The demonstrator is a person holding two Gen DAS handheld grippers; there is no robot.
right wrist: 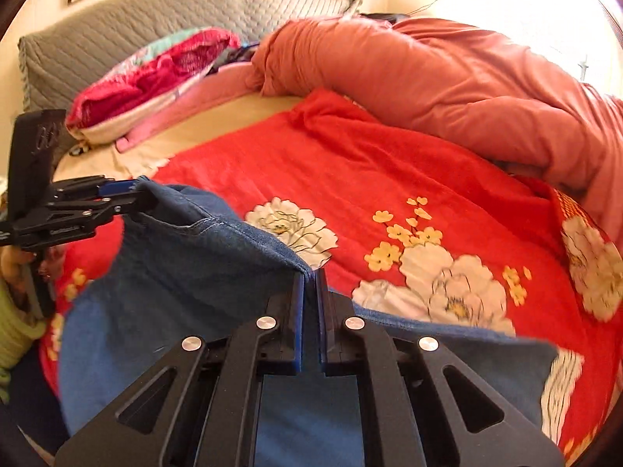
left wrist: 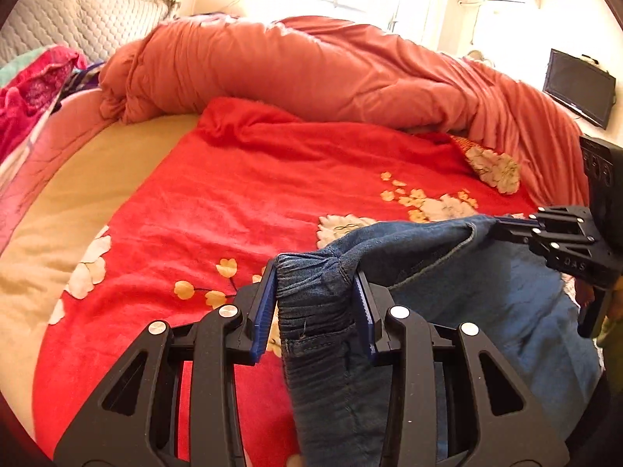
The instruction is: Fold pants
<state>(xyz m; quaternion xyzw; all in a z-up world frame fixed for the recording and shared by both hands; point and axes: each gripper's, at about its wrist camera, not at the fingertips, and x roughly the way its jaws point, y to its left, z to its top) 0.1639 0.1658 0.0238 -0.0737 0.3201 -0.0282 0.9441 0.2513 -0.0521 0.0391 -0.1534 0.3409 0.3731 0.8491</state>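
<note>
Blue denim pants hang between my two grippers above a red flowered blanket. My left gripper is shut on the gathered elastic waistband of the pants. My right gripper is shut on the other edge of the pants. The right gripper also shows at the right of the left wrist view. The left gripper shows at the left of the right wrist view. The lower part of the pants drops out of sight below both views.
A bunched salmon duvet lies across the back of the bed. Pink and red clothes pile against a grey quilted headboard. A beige sheet lies at the left. A dark monitor stands at the right.
</note>
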